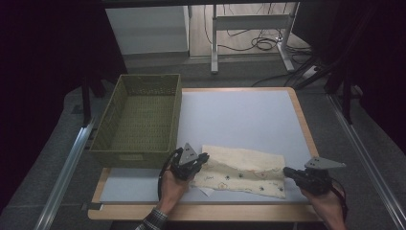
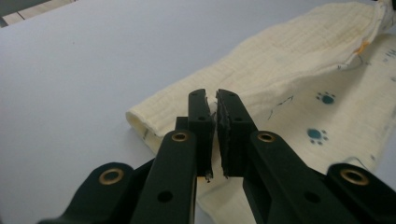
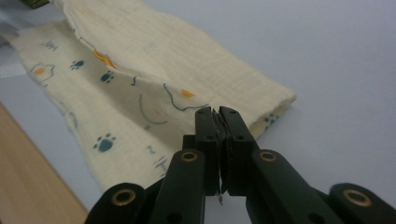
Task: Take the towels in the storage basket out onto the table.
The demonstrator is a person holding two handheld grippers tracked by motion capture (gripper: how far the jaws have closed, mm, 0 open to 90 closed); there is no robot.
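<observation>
A cream paw-print cloth (image 1: 242,170) is lying half-folded on the counter (image 1: 239,115) beside a woven basket (image 1: 139,120). The left tool (image 1: 200,160) and right tool (image 1: 288,171) are each pinching an end. It looks light, limp; corners seem the best hold.

The cloth (image 1: 242,171) is pale cream with a fine woven grid, and its printed face carries small teal paw prints, thin dark line drawings and little orange-yellow spots, while the folded-over side is plain cream. The basket (image 1: 138,120) is olive green with a woven texture, and the desk (image 1: 249,115) has a pale grey-blue top framed by a light wooden edge. Each gripper, left (image 1: 197,163) and right (image 1: 290,171), is black with brass-coloured rivets and a grey plate on top.
</observation>
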